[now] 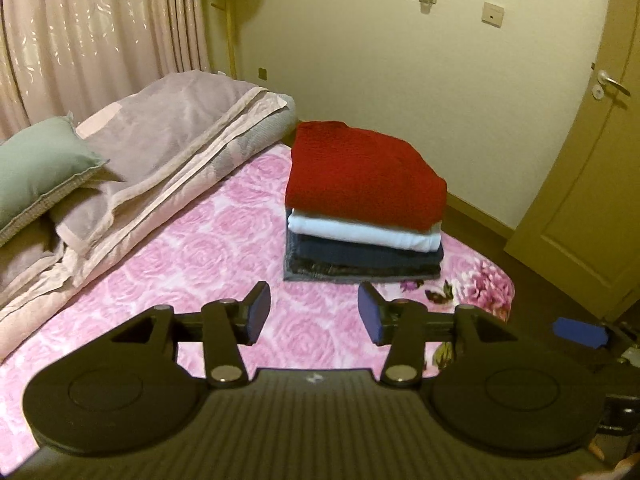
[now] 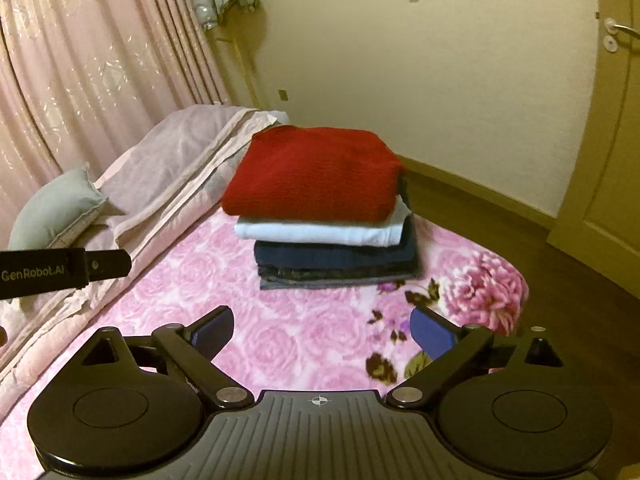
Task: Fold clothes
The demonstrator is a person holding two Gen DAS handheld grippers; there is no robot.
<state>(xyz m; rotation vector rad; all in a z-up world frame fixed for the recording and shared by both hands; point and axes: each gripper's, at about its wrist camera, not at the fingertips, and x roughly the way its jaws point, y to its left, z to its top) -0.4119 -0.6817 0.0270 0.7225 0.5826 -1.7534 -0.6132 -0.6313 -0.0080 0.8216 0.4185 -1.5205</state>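
Note:
A stack of folded clothes stands on the pink rose bedspread point(image 1: 208, 264) near the bed's far corner. A red knit sweater point(image 1: 360, 172) lies on top, over a white garment point(image 1: 360, 232) and dark blue and grey ones point(image 1: 360, 260). The stack shows in the right wrist view too, with the red sweater point(image 2: 316, 172) on top. My left gripper point(image 1: 314, 312) is open and empty, hovering over the bedspread short of the stack. My right gripper point(image 2: 320, 334) is open and empty, also short of the stack. Part of the left gripper's body point(image 2: 60, 268) shows at the left edge.
A folded lilac quilt point(image 1: 168, 136) and a green pillow point(image 1: 36, 164) lie along the bed's left side by pink curtains point(image 1: 92, 28). The wooden floor point(image 2: 500, 208) and a door point(image 1: 588, 184) are to the right, past the bed's edge.

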